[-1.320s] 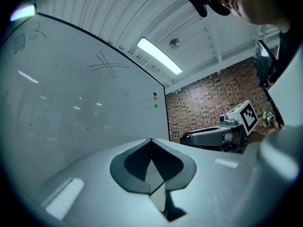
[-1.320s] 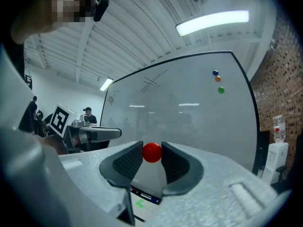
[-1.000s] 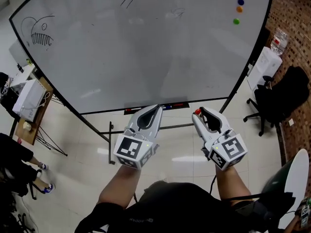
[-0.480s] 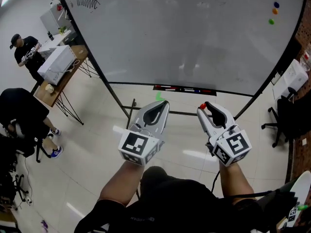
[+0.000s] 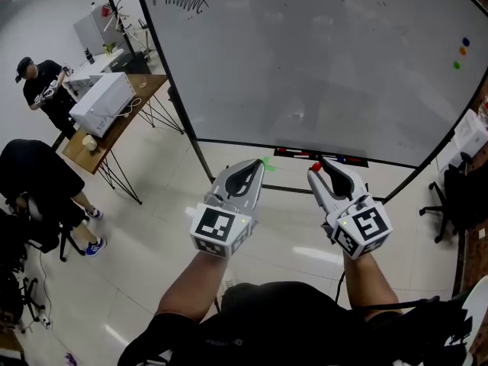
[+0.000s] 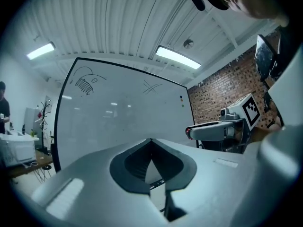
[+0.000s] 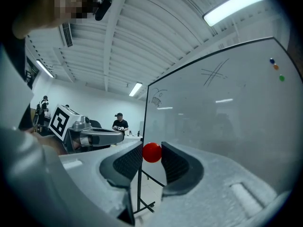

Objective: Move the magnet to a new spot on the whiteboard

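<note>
- Head view, biggest thing first: the whiteboard fills the upper frame, standing on the floor well ahead of both tongs. The placing is probably yet to come.
- A wooden desk stands at the board's left edge and carries a white box. It seems to have no part in the task.
- The left tongs point level at the board. Only the left gripper view settles their state: the tips meet, with nothing between them. This hand looks spare, merely held alongside.
- The right tongs point level too, clamped on the red magnet.
- The magnet sits right at the tips, likely so that its face can reach the board before the tongs do.
- The right gripper view shows a ribbed pad touching the magnet on each side. The head view gives only a red speck there.
- Smallest: three coloured dots, likely more magnets, sit near the board's upper right corner. The head view shows the broad bare surface around them, so any open patch would serve as the new spot.
</note>
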The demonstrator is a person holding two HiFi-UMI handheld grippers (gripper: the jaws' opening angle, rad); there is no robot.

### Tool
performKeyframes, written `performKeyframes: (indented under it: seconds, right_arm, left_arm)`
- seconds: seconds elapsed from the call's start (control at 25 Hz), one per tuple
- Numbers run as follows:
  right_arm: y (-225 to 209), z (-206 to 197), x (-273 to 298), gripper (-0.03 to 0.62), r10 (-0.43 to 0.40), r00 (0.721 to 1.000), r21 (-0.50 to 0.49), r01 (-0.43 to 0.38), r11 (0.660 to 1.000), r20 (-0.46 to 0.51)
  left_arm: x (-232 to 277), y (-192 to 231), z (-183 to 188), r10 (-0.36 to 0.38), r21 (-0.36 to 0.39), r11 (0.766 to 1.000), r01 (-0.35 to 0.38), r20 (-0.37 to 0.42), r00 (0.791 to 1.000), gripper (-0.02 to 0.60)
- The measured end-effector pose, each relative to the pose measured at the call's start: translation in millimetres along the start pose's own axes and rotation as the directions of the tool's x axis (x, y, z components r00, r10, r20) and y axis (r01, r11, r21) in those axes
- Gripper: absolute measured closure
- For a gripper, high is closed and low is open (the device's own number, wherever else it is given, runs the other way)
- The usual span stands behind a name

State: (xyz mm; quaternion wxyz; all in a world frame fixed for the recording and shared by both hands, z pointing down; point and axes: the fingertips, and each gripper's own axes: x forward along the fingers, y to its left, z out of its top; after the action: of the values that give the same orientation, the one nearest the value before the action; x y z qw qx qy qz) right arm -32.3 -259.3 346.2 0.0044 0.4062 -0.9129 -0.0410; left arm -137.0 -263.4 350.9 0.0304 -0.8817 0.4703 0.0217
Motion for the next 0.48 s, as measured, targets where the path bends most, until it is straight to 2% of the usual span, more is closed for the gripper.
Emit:
performKeyframes:
  seconds: [0.2, 0.48]
  right_arm:
    - [40, 2, 75, 0.490, -0.034, 0.999, -0.011, 0.034, 0.999, -0.015]
    - [92, 42, 171, 0.490, -0.072, 0.997, -0.127, 0.077, 0.989, 0.039]
  left_arm:
    - [-24, 93, 4, 0.006, -0.003, 1.000, -0.006, -0.003, 1.000, 0.566]
    - [-61, 176, 2, -0.041, 0.001, 0.999, 0.041, -0.011, 0.999, 0.566]
